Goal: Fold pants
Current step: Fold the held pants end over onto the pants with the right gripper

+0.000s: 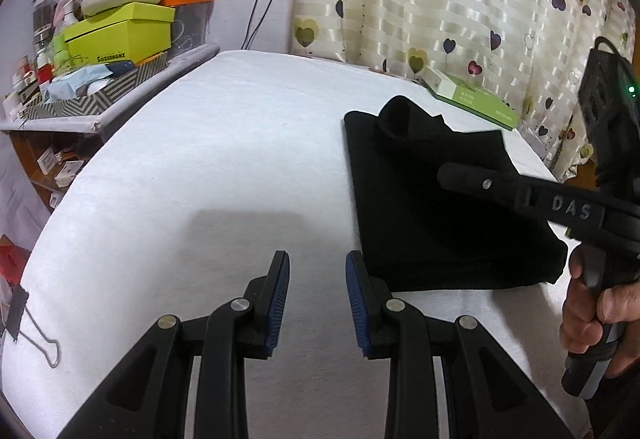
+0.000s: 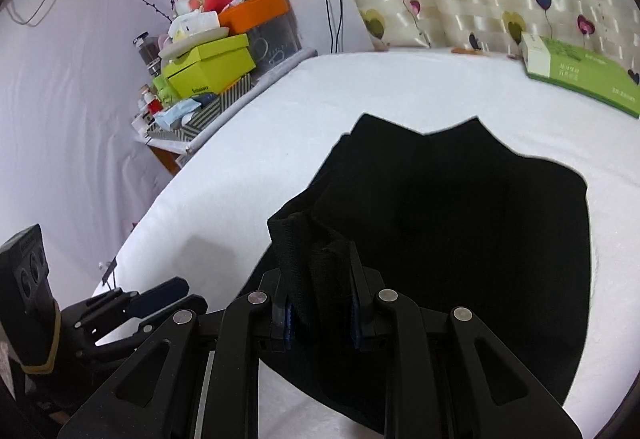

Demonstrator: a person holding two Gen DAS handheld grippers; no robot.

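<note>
Pants (image 2: 460, 223), folded black, lie right of centre on the white table (image 1: 200, 159); right gripper (image 2: 322, 323) pinches a raised edge. Left gripper (image 1: 317, 299) hovers open, empty, over bare cloth at lower centre; green box (image 2: 580, 71) sits upper right.

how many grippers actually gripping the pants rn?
1. The right gripper is shut on a bunched edge of the black pants; the left gripper is open over the white table.

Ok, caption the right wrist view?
Right gripper pinching a fold of black pants on the white table.
</note>
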